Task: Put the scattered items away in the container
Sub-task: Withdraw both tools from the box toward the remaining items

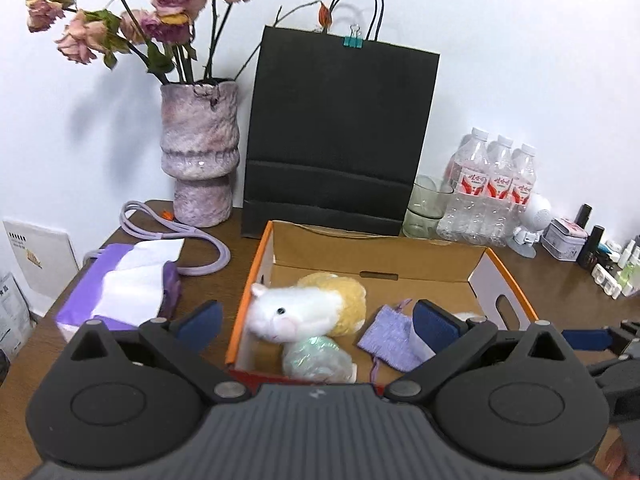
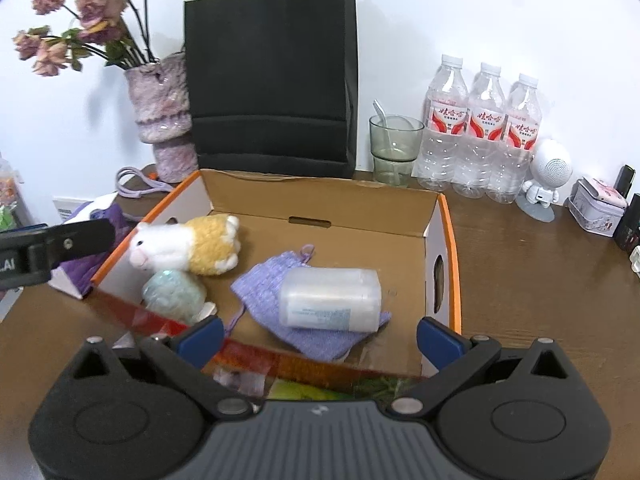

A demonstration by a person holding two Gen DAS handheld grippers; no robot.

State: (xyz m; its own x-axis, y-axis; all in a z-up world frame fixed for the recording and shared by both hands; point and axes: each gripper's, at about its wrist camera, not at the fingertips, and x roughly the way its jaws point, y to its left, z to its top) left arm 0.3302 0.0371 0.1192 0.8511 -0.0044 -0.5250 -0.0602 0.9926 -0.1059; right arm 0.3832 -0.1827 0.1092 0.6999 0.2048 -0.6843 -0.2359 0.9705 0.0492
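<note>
table (image 2: 540, 280): brown wood, carries everything; landmark below is the box
black paper bag (image 2: 272, 76): upright against the wall, right behind the box's back wall, teal binder clip on its top edge
box (image 2: 450, 248): open cardboard container, orange rim, handle cutouts in the walls, mid-table
vase (image 1: 200, 152): purple, dried roses in it, behind the box's left corner, beside the bag
water bottles (image 2: 484, 132): three in a row, behind the box's right corner
tissue pack (image 1: 120, 284): purple, just left of the box
left gripper (image 1: 316, 320): jaws spread wide, nothing between the pads, hovering over the box's near-left part
right gripper (image 2: 320, 332): jaws spread wide, holding nothing, over the box's near edge
plush hamster (image 2: 184, 246): white and yellow, lying inside the box, left side
clear plastic bottle (image 2: 330, 298): on its side inside the box, centre, resting on the pouch
purple knit pouch (image 2: 272, 284): inside the box, flat on the floor, under the bottle
pale green ball (image 2: 174, 294): inside the box, near-left corner, touching the hamster
glass (image 2: 394, 148): spoon in it, behind the box, between bag and bottles
white robot figure (image 2: 546, 176): behind and right of the box, next to the bottles
</note>
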